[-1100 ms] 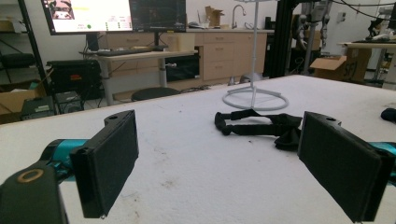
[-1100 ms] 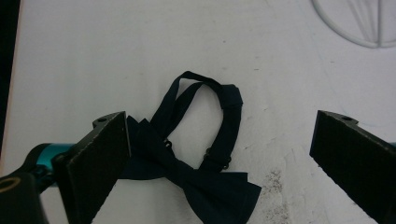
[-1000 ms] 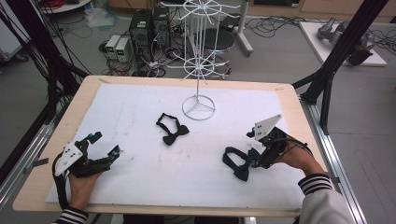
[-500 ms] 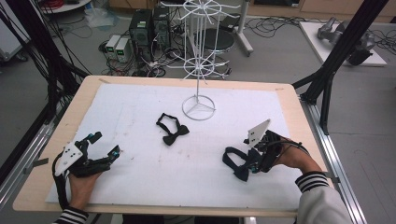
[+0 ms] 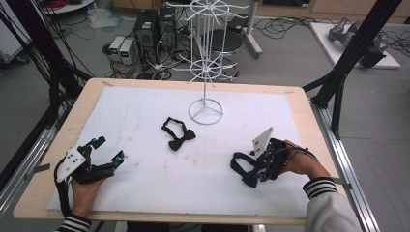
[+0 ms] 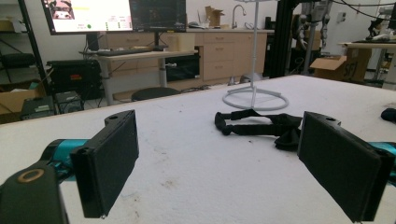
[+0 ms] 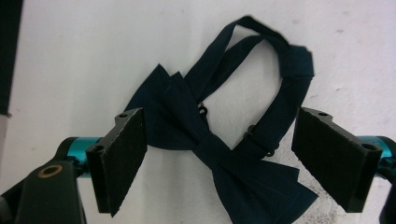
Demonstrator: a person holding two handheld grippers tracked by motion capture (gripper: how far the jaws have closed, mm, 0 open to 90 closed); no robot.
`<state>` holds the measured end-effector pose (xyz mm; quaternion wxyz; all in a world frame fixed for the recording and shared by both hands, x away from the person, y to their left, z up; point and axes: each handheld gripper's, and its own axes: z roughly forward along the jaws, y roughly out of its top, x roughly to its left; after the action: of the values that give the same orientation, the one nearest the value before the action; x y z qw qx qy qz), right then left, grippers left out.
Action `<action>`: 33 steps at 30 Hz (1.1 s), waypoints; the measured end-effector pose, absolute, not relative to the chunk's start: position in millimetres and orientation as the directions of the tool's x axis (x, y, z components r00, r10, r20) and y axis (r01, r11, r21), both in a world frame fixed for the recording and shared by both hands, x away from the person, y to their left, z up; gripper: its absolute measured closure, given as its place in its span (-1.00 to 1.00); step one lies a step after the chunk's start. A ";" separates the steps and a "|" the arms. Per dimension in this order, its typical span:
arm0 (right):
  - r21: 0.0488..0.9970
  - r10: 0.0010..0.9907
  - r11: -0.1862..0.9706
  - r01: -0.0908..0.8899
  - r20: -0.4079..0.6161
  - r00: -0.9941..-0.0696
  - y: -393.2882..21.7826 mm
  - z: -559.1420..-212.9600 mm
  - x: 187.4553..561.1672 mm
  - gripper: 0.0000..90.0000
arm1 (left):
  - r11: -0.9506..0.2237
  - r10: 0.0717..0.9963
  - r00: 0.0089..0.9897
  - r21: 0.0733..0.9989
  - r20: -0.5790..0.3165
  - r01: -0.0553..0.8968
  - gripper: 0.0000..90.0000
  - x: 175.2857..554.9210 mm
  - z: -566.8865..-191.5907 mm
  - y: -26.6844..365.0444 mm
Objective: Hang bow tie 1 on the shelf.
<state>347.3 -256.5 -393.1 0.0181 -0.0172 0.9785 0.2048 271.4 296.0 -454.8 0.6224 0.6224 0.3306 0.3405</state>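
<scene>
Your right claw (image 7: 219, 161), just closing but not yet pinching, straddles the navy bow tie (image 7: 219, 149); its knot sits between the pads.

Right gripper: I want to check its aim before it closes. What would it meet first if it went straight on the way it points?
Likely the dark blue bow tie, lying between its still-open, closing jaws.

No text, label, brand or number can be read anywhere; the wide monitor screen (image 6: 86, 15) behind the table shows marks too small and blurred to make out.
</scene>
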 end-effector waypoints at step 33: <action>0.256 -0.138 0.956 -0.142 -0.033 -0.990 -251.9 -408.0 351.1 -0.03 | 0.001 0.835 0.551 1.000 0.006 -0.012 -0.71 271.6 -454.9 296.2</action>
<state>351.1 -251.9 -408.0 0.0075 -0.0709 0.9890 0.1299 271.6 296.2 -454.9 0.6249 0.6204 0.3315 0.3386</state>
